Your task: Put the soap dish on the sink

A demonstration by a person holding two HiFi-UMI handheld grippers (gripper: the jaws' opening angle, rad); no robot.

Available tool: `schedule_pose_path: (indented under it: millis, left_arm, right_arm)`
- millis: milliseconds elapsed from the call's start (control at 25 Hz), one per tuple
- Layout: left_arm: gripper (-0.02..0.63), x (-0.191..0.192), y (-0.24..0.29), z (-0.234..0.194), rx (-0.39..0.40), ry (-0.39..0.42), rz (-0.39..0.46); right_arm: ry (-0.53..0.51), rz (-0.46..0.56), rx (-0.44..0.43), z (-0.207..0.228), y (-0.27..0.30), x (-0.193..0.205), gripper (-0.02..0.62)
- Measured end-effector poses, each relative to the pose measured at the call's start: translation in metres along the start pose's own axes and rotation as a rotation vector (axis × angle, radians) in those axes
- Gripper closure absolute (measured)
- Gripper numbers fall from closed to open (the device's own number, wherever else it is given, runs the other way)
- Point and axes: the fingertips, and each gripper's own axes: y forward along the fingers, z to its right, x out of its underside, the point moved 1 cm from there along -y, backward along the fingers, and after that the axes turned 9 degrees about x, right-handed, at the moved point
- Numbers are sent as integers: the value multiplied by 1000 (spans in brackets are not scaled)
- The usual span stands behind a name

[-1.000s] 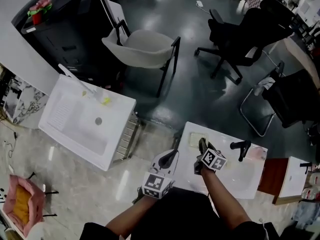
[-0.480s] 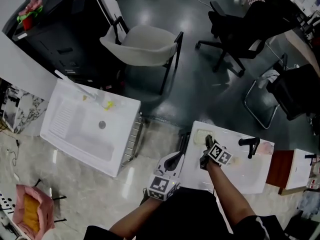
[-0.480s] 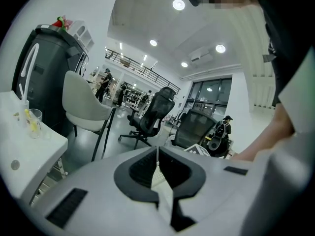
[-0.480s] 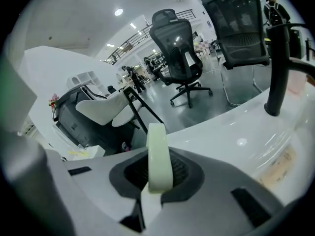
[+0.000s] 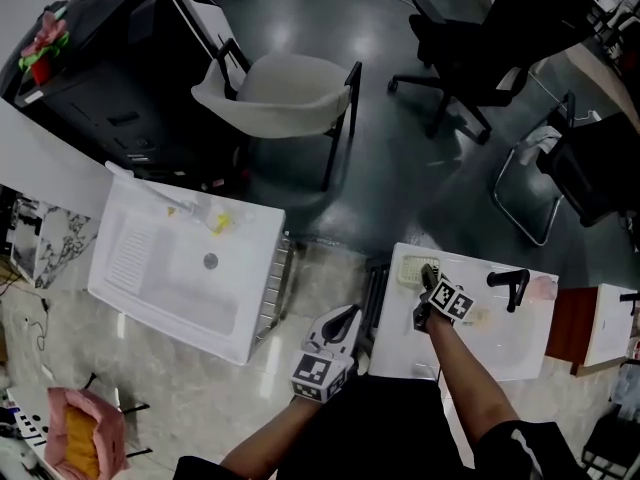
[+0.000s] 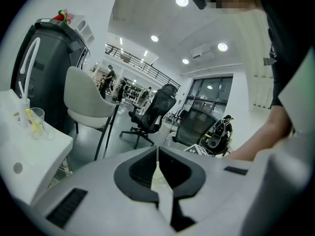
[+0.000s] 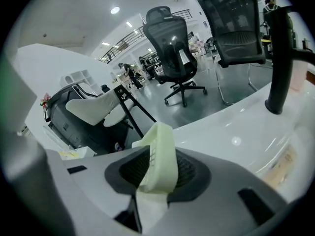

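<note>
The pale yellow-green soap dish (image 5: 413, 268) lies at the far left corner of the small white sink (image 5: 492, 356) with the black tap (image 5: 512, 288). My right gripper (image 5: 430, 283) points down at it. In the right gripper view the dish (image 7: 158, 167) stands on edge between the jaws of the right gripper (image 7: 160, 154), which are opening; dark pad shows on both sides of it. My left gripper (image 5: 343, 320) hangs beside the sink's left edge. Its jaws (image 6: 157, 154) are shut with nothing in them.
A larger white sink unit (image 5: 170, 268) with a cup and tap stands to the left. A beige chair (image 5: 280, 93) and black office chairs (image 5: 480, 38) stand on the dark floor behind. A pink bag (image 5: 75, 438) sits at the bottom left.
My right gripper has sunk with the soap dish to the sink's far left corner. The left gripper has moved a little lower beside the sink.
</note>
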Motion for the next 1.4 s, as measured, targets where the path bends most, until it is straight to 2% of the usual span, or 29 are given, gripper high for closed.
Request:
schedule_pose_path:
  millis: [320, 720, 1080, 1280, 1400]
  left_arm:
    - [586, -4, 3, -12, 5, 20, -21]
    - [586, -2, 7, -11, 16, 16, -27]
    - [586, 6, -5, -3, -14, 11, -20]
    - [586, 8, -2, 12, -20, 25, -8]
    - [586, 9, 4, 26, -40, 31, 9]
  right_arm:
    - [6, -23, 52, 18, 15, 3, 411]
    - [-33, -45, 120, 36, 18, 4, 391]
    - [-42, -24, 95, 40, 7, -4, 377]
    - [4, 19, 58, 45, -23, -12, 379]
    - [-8, 41, 25, 52, -49, -16, 387]
